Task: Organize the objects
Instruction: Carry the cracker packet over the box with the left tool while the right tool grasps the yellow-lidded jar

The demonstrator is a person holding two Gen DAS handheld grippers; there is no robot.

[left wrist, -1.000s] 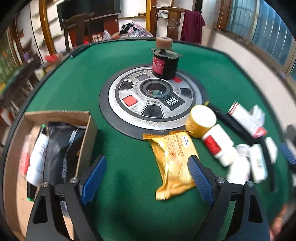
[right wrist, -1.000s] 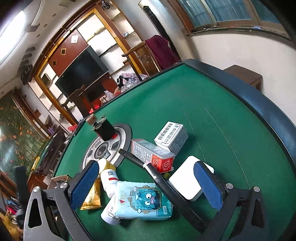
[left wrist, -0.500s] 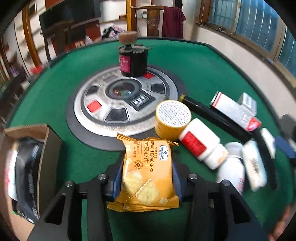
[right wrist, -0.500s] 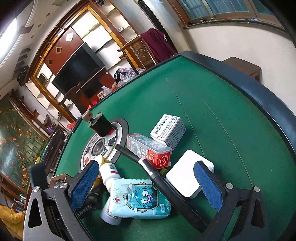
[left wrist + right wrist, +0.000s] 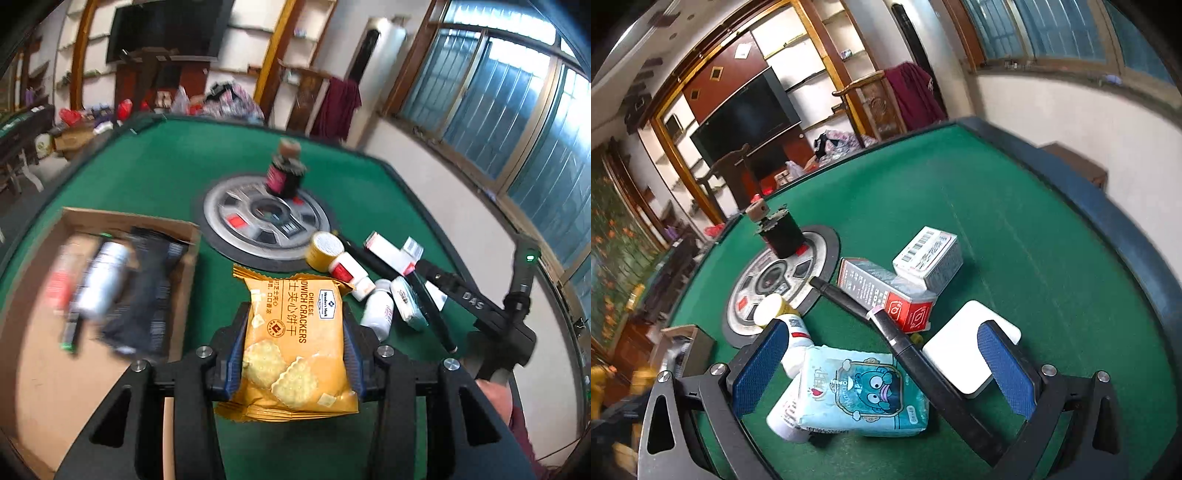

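Observation:
My left gripper [image 5: 293, 345] is shut on an orange packet of cheese sandwich crackers [image 5: 295, 343] and holds it above the green table, beside an open cardboard box [image 5: 44, 369] on the left. The box holds a black pouch [image 5: 147, 291] and a white bottle [image 5: 103, 280]. My right gripper [image 5: 882, 369] is open and empty, above a light blue tissue pack [image 5: 857, 395], a long black pen-like rod [image 5: 923, 369] and a white flat box [image 5: 971, 350].
A round grey control panel [image 5: 266, 221] sits in the table's middle with a dark jar [image 5: 284, 177] on it. Near it lie a yellow-lidded jar [image 5: 323, 249], white bottles [image 5: 347, 273], a red and white carton [image 5: 886, 295] and a barcode box [image 5: 931, 258].
My left gripper closed on the cracker packet, lifted it off the table and swung left toward the cardboard box. My right gripper stayed open and hardly moved.

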